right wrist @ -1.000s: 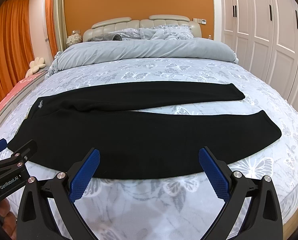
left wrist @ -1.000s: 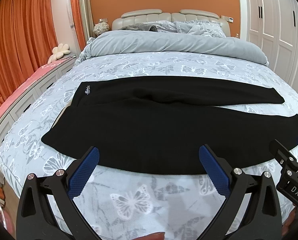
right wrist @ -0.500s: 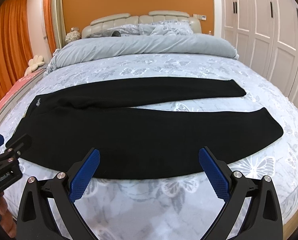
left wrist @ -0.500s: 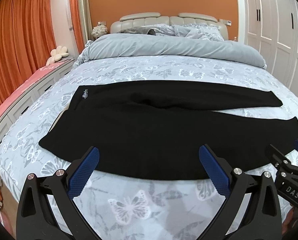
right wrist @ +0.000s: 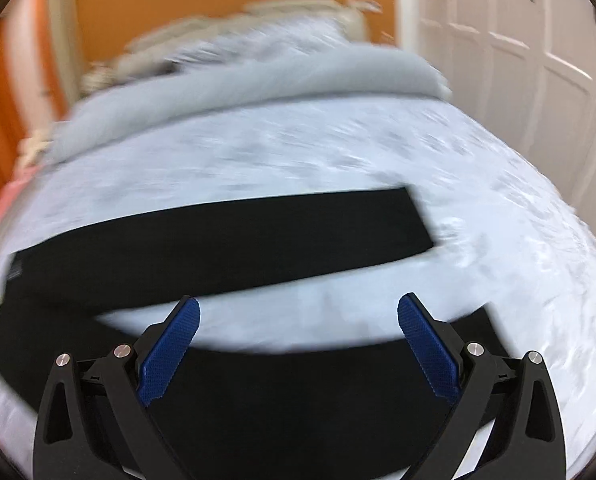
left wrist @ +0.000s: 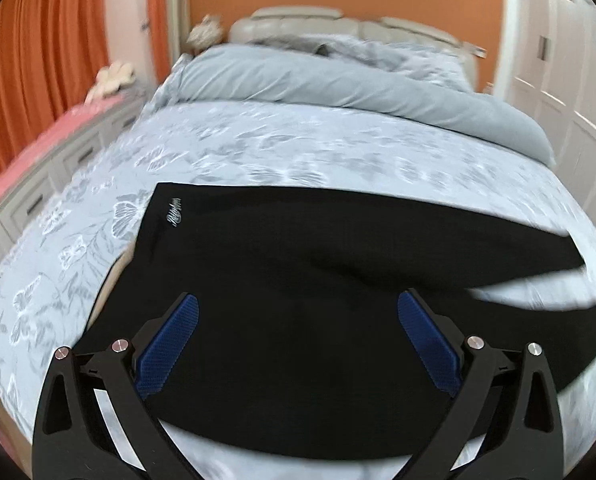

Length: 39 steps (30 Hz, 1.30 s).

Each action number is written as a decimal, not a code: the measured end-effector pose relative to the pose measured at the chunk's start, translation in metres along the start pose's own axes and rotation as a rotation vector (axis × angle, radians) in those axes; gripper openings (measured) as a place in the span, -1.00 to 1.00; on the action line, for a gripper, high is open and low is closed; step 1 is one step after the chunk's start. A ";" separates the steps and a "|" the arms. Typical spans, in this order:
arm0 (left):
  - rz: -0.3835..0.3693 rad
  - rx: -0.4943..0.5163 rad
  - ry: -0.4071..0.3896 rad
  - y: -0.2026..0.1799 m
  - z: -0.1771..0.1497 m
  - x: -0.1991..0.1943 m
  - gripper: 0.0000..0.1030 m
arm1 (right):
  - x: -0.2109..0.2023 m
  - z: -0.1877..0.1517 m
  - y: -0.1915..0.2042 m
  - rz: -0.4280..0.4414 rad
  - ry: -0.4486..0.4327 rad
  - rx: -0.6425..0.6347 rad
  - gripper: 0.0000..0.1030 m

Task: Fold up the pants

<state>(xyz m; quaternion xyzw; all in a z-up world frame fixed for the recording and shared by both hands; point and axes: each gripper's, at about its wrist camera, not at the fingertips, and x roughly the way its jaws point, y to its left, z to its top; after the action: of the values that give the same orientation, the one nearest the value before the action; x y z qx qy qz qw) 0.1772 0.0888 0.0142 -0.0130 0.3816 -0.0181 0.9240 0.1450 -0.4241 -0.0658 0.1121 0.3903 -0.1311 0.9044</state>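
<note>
Left wrist: black pants (left wrist: 298, 280) flat on bed (left wrist: 258, 148)

Black gripper (left wrist: 298, 332) frames (blue pads (left wrist: 166, 346)), silver screws.

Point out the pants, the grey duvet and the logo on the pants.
pants (left wrist: 298, 320): left wrist view, middle of the black fabric.
duvet (left wrist: 337, 80): left wrist view, middle of its grey roll.
logo (left wrist: 174, 212): left wrist view, pale script near the waistband corner.
</note>
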 end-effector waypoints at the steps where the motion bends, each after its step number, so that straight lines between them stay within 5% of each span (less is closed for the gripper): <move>1: 0.006 -0.020 0.016 0.010 0.011 0.012 0.91 | 0.025 0.014 -0.019 -0.034 0.030 0.012 0.90; 8: 0.117 -0.241 0.175 0.112 0.091 0.145 0.91 | 0.137 0.071 -0.079 -0.092 0.104 0.095 0.90; 18: 0.254 -0.252 0.352 0.161 0.106 0.271 0.90 | 0.217 0.098 -0.084 -0.109 0.189 0.087 0.89; 20: 0.248 -0.260 0.341 0.167 0.108 0.280 0.87 | 0.219 0.099 -0.082 -0.080 0.177 0.100 0.64; 21: 0.240 -0.268 0.331 0.168 0.108 0.280 0.80 | 0.219 0.100 -0.079 -0.056 0.171 0.097 0.33; 22: 0.221 -0.282 0.326 0.170 0.108 0.279 0.52 | 0.215 0.100 -0.076 -0.037 0.155 0.089 0.09; 23: 0.201 -0.294 0.316 0.171 0.109 0.274 0.14 | 0.211 0.101 -0.075 0.004 0.148 0.093 -0.72; 25: 0.131 -0.306 0.307 0.173 0.112 0.265 -0.49 | 0.192 0.104 -0.073 0.048 0.104 0.110 -0.72; 26: 0.094 -0.312 0.292 0.171 0.113 0.252 -0.63 | 0.181 0.106 -0.071 0.057 0.074 0.099 -0.72; 33: -0.088 -0.234 0.067 0.159 0.115 0.126 -0.71 | 0.058 0.104 -0.069 0.183 -0.128 0.044 -0.73; 39: -0.146 -0.149 0.013 0.174 0.057 0.020 -0.70 | -0.029 0.045 -0.099 0.205 -0.172 -0.056 -0.71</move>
<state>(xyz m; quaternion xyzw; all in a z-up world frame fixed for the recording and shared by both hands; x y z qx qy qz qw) 0.2354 0.2619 0.0340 -0.1093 0.3858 -0.0573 0.9143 0.1237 -0.5270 -0.0240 0.1143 0.3013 -0.0360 0.9460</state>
